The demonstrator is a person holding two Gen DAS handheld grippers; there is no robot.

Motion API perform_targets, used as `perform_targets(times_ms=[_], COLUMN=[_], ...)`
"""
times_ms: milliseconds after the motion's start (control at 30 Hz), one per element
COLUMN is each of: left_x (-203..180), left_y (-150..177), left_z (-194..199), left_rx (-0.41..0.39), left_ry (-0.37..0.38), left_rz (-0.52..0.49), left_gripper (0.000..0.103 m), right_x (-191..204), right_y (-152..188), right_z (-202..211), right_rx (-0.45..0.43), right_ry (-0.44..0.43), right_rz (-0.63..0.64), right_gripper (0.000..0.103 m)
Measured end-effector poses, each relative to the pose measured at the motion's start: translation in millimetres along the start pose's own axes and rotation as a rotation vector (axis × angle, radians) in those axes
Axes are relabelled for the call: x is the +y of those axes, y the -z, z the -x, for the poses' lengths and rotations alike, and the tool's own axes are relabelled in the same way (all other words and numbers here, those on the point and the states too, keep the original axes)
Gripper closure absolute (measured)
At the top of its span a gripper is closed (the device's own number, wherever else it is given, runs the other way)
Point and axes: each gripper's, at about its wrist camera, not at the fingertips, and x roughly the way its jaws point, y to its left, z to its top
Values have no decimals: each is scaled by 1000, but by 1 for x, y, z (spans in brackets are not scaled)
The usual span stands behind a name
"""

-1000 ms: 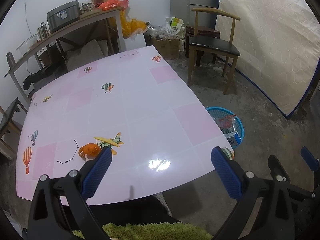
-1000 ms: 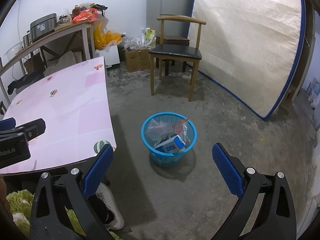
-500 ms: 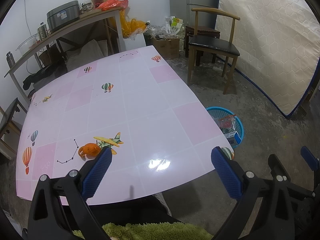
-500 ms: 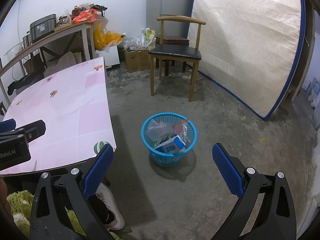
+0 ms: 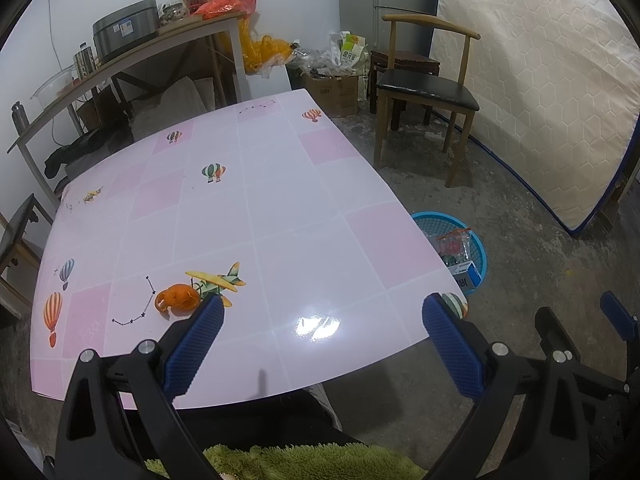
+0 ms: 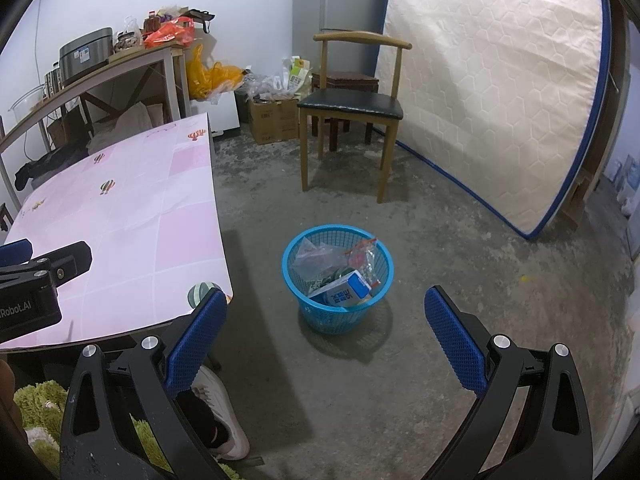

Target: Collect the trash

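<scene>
An orange peel (image 5: 177, 296) lies on the pink tablecloth (image 5: 248, 216) near the table's front left, just beyond my left finger's blue pad. My left gripper (image 5: 324, 320) hovers open over the table's near edge, holding nothing. A blue mesh basket (image 6: 337, 276) stands on the concrete floor right of the table, holding plastic bags and a milk carton (image 6: 347, 290). The same blue mesh basket (image 5: 460, 248) peeks out past the table's right edge. My right gripper (image 6: 326, 320) is open and empty, above the floor in front of the basket.
A wooden chair (image 6: 352, 108) with a black seat stands beyond the basket. A mattress (image 6: 500, 92) leans on the right wall. A cluttered side table (image 5: 132, 60) and cardboard boxes (image 6: 274, 120) line the back wall. A person's white shoe (image 6: 224, 416) is under the table's corner.
</scene>
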Motion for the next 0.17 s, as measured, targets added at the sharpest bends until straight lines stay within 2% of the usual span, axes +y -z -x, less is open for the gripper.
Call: perform_targets(times_ms=[167], left_x=[0], left_y=[3], left_z=[-1], left_rx=[1], left_ry=[3], left_rz=[-1], left_gripper=[6], right_x=[1], right_y=[0], right_z=[0], right_rx=[-1], right_ry=[-2], right_rz=[-3], right_gripper=[8])
